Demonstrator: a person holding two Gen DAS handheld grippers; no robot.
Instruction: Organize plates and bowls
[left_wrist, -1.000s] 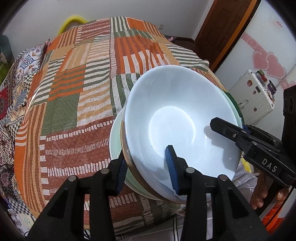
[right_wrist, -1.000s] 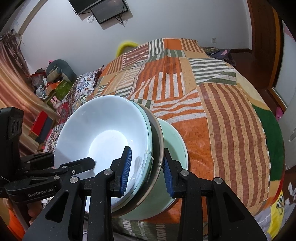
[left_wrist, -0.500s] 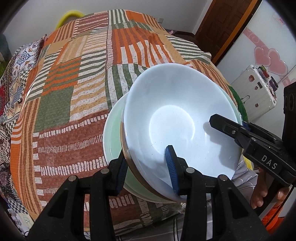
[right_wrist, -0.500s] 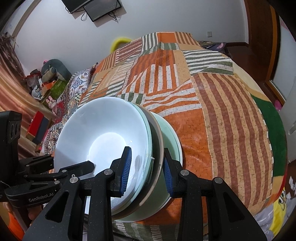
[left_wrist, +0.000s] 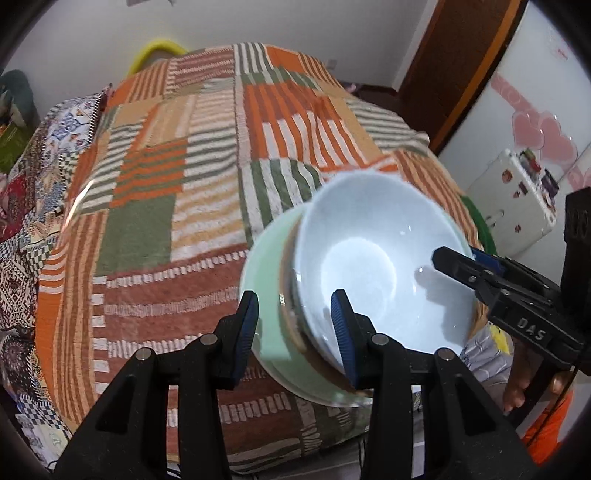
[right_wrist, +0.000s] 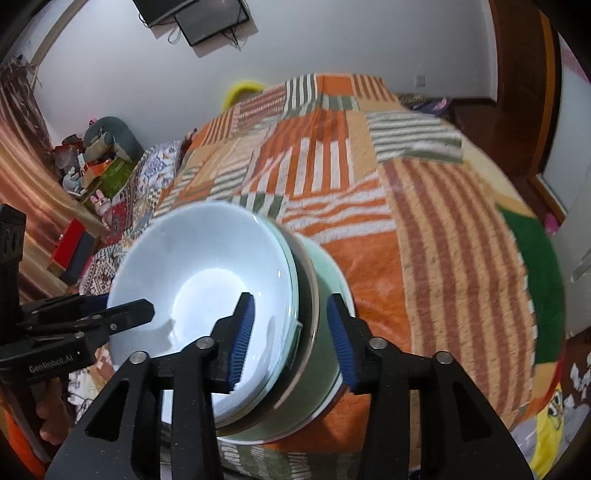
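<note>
Left wrist view: your left gripper (left_wrist: 295, 328) has its jaws closed on the near rim of a nested stack, the white bowl (left_wrist: 373, 273) innermost and the pale green bowl (left_wrist: 266, 280) outermost, with a brown-rimmed dish barely showing between them. The stack sits tilted above the near edge of the bed, over the striped patchwork bedspread (left_wrist: 177, 177); its open mouth faces up and toward your right, its base down toward the bedspread. In the right wrist view, your right gripper (right_wrist: 290, 339) straddles the opposite rim of the white bowl (right_wrist: 199, 273) and green bowl (right_wrist: 325, 280). Its jaws are opening, and both blue pads (right_wrist: 242, 338) stand just off the rims with the stack between them. Your left gripper (right_wrist: 125, 314) reaches in from the left edge.
</note>
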